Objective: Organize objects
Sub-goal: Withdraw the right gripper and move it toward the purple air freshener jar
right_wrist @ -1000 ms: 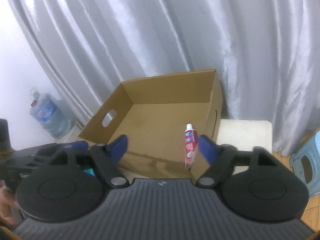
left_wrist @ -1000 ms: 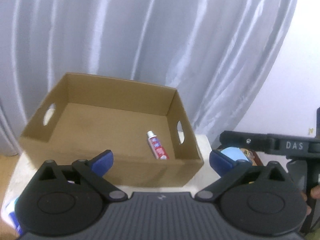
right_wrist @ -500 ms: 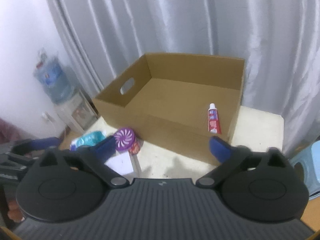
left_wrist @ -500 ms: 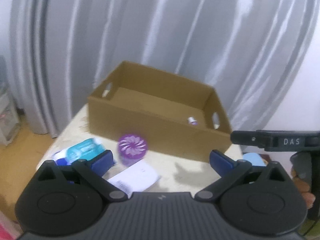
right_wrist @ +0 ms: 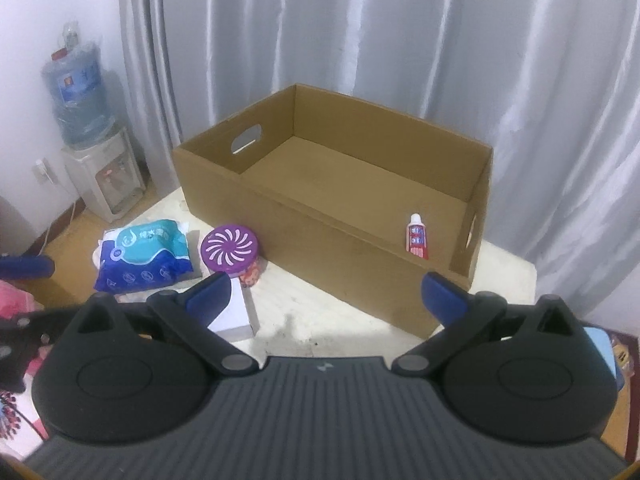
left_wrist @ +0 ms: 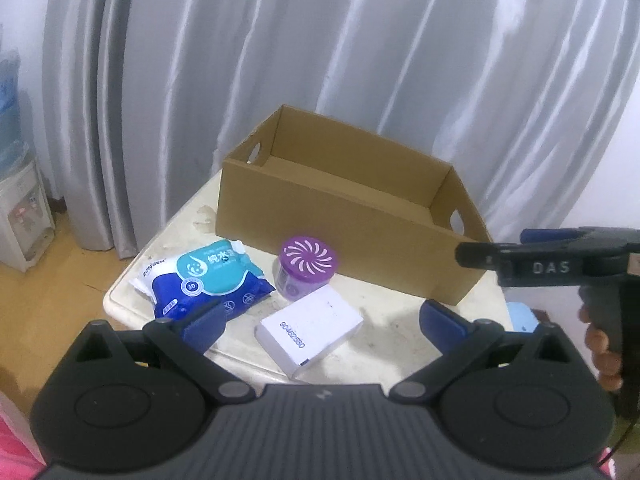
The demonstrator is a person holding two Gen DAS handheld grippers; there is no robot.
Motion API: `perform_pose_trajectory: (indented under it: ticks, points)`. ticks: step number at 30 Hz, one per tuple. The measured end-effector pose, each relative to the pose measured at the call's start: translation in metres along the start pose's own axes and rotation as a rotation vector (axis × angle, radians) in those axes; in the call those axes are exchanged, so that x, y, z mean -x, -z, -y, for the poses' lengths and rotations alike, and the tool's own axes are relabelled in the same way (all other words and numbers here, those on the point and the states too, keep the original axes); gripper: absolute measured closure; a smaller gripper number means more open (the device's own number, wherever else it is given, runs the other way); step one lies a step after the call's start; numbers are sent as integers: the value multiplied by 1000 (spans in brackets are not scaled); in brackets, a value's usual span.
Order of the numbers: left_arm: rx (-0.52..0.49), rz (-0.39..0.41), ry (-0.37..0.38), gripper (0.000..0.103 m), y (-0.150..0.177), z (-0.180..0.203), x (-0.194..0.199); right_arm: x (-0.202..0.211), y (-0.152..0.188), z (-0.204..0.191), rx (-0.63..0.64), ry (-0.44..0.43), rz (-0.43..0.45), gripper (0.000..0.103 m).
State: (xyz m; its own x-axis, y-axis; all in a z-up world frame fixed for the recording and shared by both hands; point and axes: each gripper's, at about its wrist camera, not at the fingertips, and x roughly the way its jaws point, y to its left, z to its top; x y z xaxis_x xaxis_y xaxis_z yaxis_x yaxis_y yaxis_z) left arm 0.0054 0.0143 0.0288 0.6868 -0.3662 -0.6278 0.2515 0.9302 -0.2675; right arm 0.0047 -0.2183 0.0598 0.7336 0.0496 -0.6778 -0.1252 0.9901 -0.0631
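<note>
An open cardboard box (left_wrist: 344, 232) (right_wrist: 320, 240) stands on a small white table (left_wrist: 384, 320). A red-and-white toothpaste tube (right_wrist: 417, 237) lies inside its right end. In front of the box lie a blue wipes pack (left_wrist: 204, 280) (right_wrist: 142, 256), a purple-lidded jar (left_wrist: 306, 272) (right_wrist: 233, 251) and a white carton (left_wrist: 310, 330) (right_wrist: 232, 316). My left gripper (left_wrist: 322, 322) is open and empty, above the table's near edge over the carton. My right gripper (right_wrist: 328, 294) is open and empty, in front of the box; it also shows from the side in the left wrist view (left_wrist: 560, 266).
Grey curtains hang behind the table. A water dispenser with a blue bottle (right_wrist: 86, 132) stands on the floor at the left. A light blue stool (left_wrist: 522, 318) sits low at the table's right side. The floor is wood.
Both grippers have pulled back and away from the box, staying open. The wipes pack, jar and carton in front of the box have come into view.
</note>
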Motion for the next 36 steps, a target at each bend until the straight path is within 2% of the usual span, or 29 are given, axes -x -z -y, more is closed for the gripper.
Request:
perform_pose_trajectory:
  ticks: [4, 7, 12, 15, 19, 22, 31, 36]
  points:
    - [-6, 4, 3, 0, 0, -7, -4, -11, -5, -4, -10, -39, -16, 1]
    - [6, 1, 37, 0, -1, -14, -9, -18, -9, -6, -37, -98, -31, 1]
    - [100, 19, 93, 0, -3, -29, -17, -32, -14, 1, -130, -264, -43, 1]
    - [115, 13, 80, 0, -5, -35, -24, -41, -16, -4, -119, -269, -49, 1]
    - [46, 11, 3, 0, -8, -33, -33, -52, -16, -3, -154, -300, -48, 1]
    - [-7, 26, -21, 0, -9, -31, -38, -63, -15, 0, -194, -319, -53, 1]
    - [1, -13, -10, 0, -14, -36, -63, -94, -13, 4, -255, -332, -103, 1]
    - [-33, -11, -23, 0, -17, -34, -73, -109, -11, 13, -324, -360, -128, 1]
